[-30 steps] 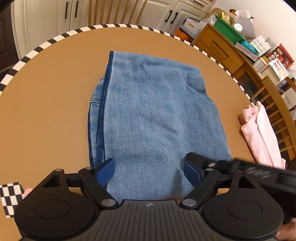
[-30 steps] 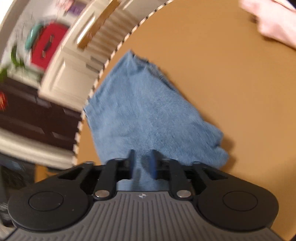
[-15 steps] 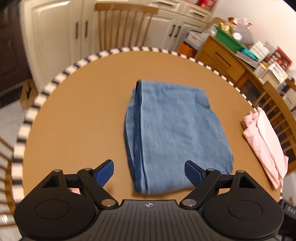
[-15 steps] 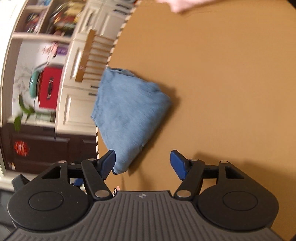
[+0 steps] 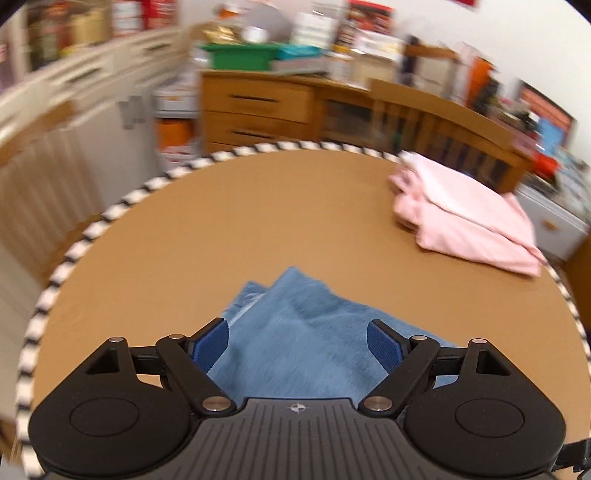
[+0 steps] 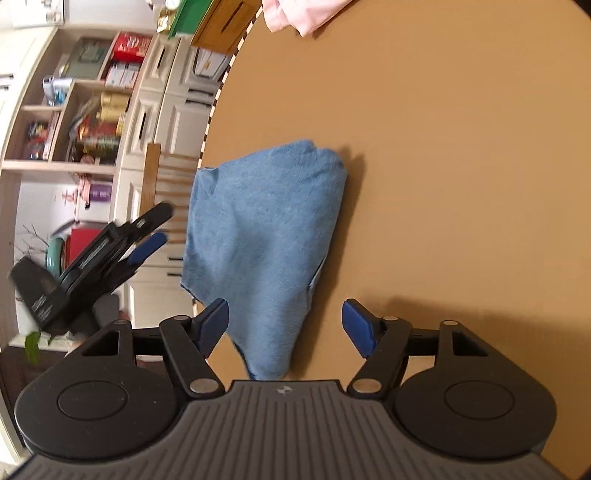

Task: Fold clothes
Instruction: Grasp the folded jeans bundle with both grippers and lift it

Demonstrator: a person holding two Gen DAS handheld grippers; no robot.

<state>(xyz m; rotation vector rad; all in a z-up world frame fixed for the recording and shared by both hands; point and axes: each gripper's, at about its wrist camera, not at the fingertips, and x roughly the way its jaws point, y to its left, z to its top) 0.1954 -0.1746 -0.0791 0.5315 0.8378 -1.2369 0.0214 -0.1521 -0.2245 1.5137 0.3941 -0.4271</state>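
Observation:
A folded blue denim garment (image 5: 295, 332) lies on the round brown table (image 5: 258, 221). My left gripper (image 5: 297, 343) hangs over the garment's near part, open, its blue pads clear of the cloth. In the right wrist view the same denim garment (image 6: 266, 229) lies flat, its near corner reaching between the fingers of my right gripper (image 6: 284, 325). That gripper's jaws are opening and its pads stand apart from the cloth. The left gripper (image 6: 153, 229) shows there at the garment's left side, off the table's edge.
A folded pink garment (image 5: 465, 218) rests near the table's far right edge, seen too as a pink corner (image 6: 303, 14). The table has a checkered black and white rim (image 5: 110, 214). A wooden chair (image 5: 436, 122), a sideboard and cupboards stand beyond.
My right gripper let go of the blue garment, opened and drew back. My left gripper lifted off the garment and swung round, now facing the pink garment. The blue garment lies folded.

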